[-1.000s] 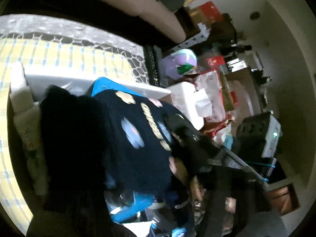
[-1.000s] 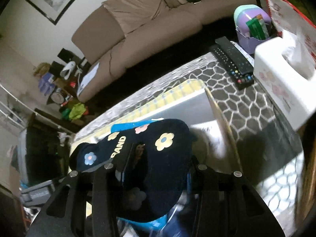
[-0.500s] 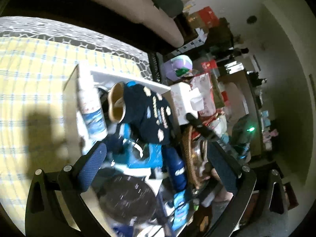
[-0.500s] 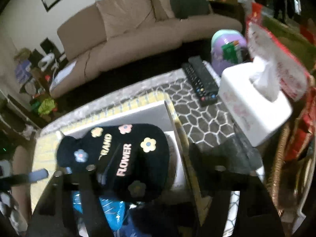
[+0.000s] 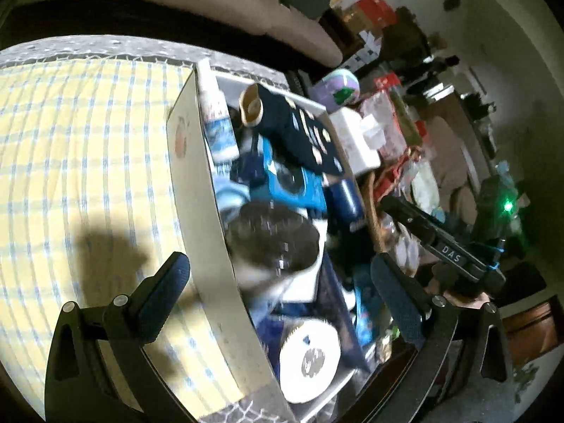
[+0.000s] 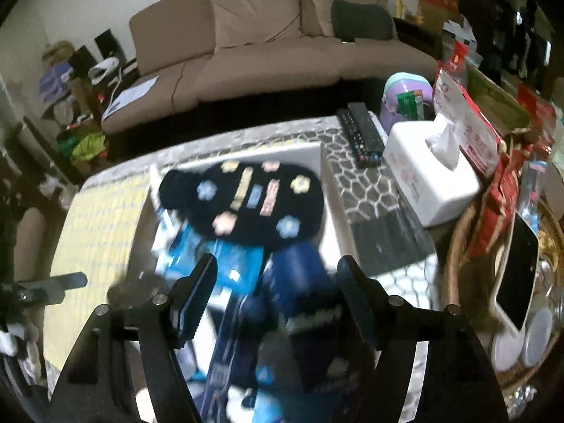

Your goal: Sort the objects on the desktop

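Note:
A white storage box (image 5: 197, 190) on the table holds several objects. A dark navy slipper with flower patches (image 6: 246, 204) lies on top at the far end, also in the left wrist view (image 5: 303, 137). A blue packet (image 6: 225, 264), a dark blue bottle (image 6: 299, 275), a white tube (image 5: 215, 120) and a white round disc (image 5: 310, 356) lie inside too. My left gripper (image 5: 282, 289) is open and empty above the box's near end. My right gripper (image 6: 278, 289) is open and empty above the box.
A yellow checked cloth (image 5: 88, 176) lies left of the box. A white tissue box (image 6: 430, 183), black remotes (image 6: 363, 137), a purple container (image 6: 405, 98) and a wicker basket (image 6: 493, 282) with a phone stand to the right. A brown sofa (image 6: 264, 46) is behind.
Both grippers let go of the slipper, which now lies in the box. Both grippers have pulled back from it and stand open.

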The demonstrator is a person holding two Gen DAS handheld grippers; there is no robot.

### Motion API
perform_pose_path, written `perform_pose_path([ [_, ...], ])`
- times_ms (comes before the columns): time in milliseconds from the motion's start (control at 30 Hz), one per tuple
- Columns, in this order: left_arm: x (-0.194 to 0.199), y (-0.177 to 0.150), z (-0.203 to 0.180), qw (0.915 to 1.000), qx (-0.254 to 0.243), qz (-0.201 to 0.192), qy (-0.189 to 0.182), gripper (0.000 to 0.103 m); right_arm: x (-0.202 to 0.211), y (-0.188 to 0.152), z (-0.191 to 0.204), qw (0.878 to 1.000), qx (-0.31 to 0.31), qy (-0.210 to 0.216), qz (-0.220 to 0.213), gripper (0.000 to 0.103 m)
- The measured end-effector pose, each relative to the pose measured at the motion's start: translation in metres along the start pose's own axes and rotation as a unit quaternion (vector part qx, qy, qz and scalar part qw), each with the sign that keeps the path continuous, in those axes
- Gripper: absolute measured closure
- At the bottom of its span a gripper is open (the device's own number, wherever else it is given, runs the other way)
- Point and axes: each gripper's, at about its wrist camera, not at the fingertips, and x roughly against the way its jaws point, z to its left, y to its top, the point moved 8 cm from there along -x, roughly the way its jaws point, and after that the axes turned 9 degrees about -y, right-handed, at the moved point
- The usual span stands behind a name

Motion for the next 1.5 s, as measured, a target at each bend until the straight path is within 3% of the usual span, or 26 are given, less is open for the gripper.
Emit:
perform_pose_path([
  [500, 0.026, -0.063, -0.032, 0.9971, -0.04, -0.008, 0.065, 0.001, 0.071, -0.062, 0.049, 0.999, 0.037, -0.012, -0.021, 0.03],
  [1067, 0.067, -0.138, -0.068, 0.992, -0.087, -0.012, 0.091, 0.001, 0.139, -0.119, 0.075, 0.998, 0.041, -0.012, -0.043, 0.03],
  [1500, 0.124, -0.179, -0.059, 0.989, -0.1, -0.035, 0.104, 0.0, 0.178, -0.15, 0.105, 0.998, 0.038, 0.001, -0.054, 0.029],
])
